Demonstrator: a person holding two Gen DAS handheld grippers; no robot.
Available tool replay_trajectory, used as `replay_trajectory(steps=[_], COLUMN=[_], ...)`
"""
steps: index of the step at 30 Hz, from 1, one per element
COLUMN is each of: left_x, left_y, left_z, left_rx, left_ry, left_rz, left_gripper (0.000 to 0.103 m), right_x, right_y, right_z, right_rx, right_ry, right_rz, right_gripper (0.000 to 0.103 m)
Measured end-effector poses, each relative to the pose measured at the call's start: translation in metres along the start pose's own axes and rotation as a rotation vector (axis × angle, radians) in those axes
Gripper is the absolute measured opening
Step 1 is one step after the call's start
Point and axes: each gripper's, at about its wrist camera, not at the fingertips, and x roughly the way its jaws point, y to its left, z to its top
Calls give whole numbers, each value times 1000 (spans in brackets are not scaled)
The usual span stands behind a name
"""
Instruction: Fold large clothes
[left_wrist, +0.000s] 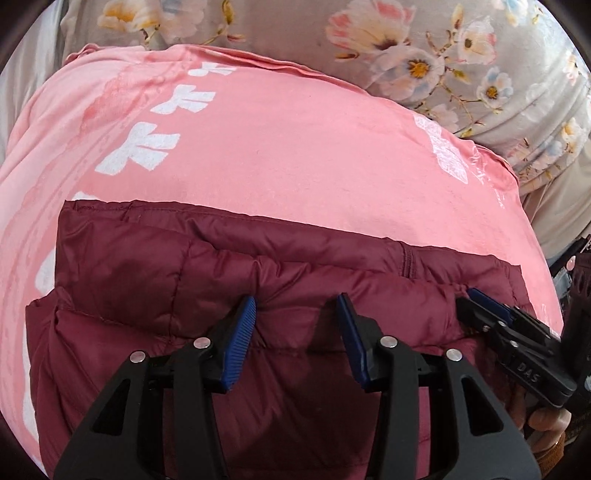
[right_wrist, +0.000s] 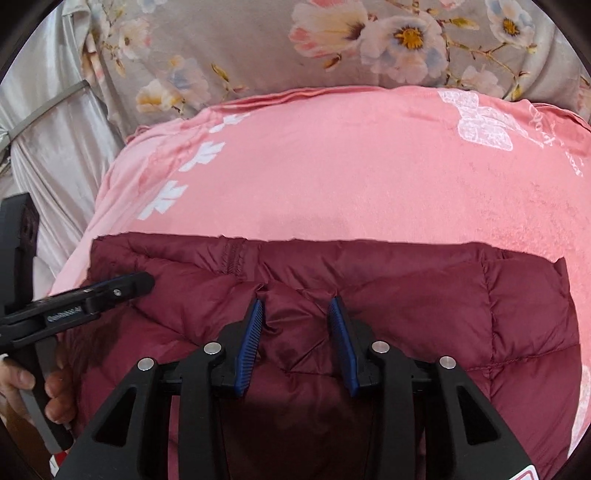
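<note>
- A dark maroon quilted puffer jacket (left_wrist: 295, 280) lies folded on a pink bed cover printed with white leaf shapes (left_wrist: 295, 147), its straight far edge running across both views and its padded fabric bunched into soft ridges nearer the cameras
- Beyond the pink cover sits grey bedding with a print of pale flowers (left_wrist: 461, 62), and a strip of shiny silver-grey fabric (right_wrist: 55, 155) shows at the left of the right wrist view
- The left gripper (left_wrist: 297, 317), black with blue ribbed pads, points down onto the jacket; its fingers (left_wrist: 242, 332) stand partly apart with a puffed fold of maroon fabric rising between them, and the fabric puckers where it meets each pad, so it looks pinched
- The right gripper (right_wrist: 295, 317), of the same make, grips the jacket in the same way: a bunched ridge of fabric sits between its fingers (right_wrist: 251, 336) and touches both pads
- Each gripper shows in the other's view: the right one at the jacket's right edge from the left wrist, the left one at the jacket's left edge from the right wrist
- A hand (right_wrist: 44, 391) wraps the left gripper's handle, and part of another hand (left_wrist: 543, 421) shows under the right gripper
</note>
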Motion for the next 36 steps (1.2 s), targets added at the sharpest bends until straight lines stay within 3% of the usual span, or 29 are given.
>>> replay_trajectory(steps=[2,6,8,9,10,16,19,23,28,36], left_x=[-1,2,4,4,3,-39,-50,-24,11,32], left_y=[3,10,12,12,12,3,-7,-11,3,9], left_z=[-1,-5,-5,-5,-5,10,24,31,23,7], left_rx=[-7,-35,-41,-41,-43,-35,-4,19,-23,-8], left_ry=[-9,-21,-23,-26,-27,-119,-144,-112,-53,-93], left_rz=[-16,-35,-35,-35,-35,-71,-86,-28,-16,-10], left_gripper=[44,44,44,44,44,44,44,44,43,44], right_x=[-2,15,23,25,24,-13,-9,25,47,59], right_y=[1,5,7,7,8,18,16,5,-9,-18], right_z=[2,2,2,2,3,29,41,34,19,7], right_rx=[-3,-37,-46,-39,-39,-43,-44,-23,23,55], right_ry=[0,54,75,78,75,-62,-72,-2,33,26], right_rz=[1,-23,-7,15,20,58,55,27,50,82], right_gripper=[50,48,26,9,3,2,2,2,2,0])
